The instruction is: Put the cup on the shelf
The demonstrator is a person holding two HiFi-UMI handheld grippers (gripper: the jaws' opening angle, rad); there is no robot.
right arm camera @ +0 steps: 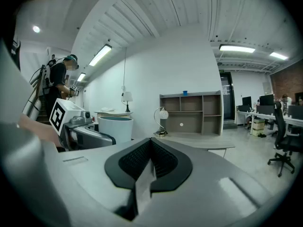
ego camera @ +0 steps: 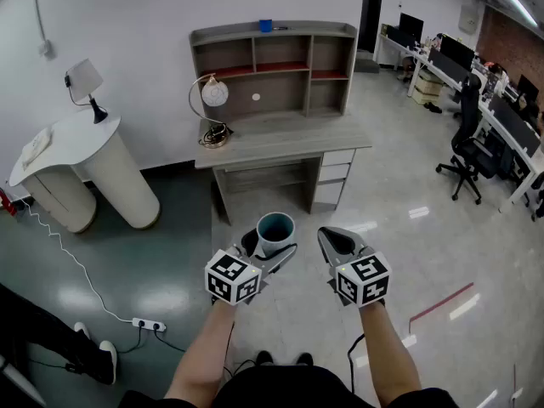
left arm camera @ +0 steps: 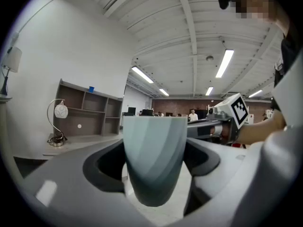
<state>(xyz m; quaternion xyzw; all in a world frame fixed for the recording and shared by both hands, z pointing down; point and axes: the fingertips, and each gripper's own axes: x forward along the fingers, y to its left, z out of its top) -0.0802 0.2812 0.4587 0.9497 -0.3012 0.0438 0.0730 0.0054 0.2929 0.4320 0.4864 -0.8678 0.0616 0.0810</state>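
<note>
The shelf stands at twelve o'clock, well apart. The cup sits upright at six, clamped in the left gripper's wide jaws; its tapered wall may let it slip during the carry. The right gripper, at five, is closed and empty.

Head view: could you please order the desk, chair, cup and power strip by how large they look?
1. desk
2. chair
3. cup, which looks larger because it is nearest the camera
4. power strip
</note>
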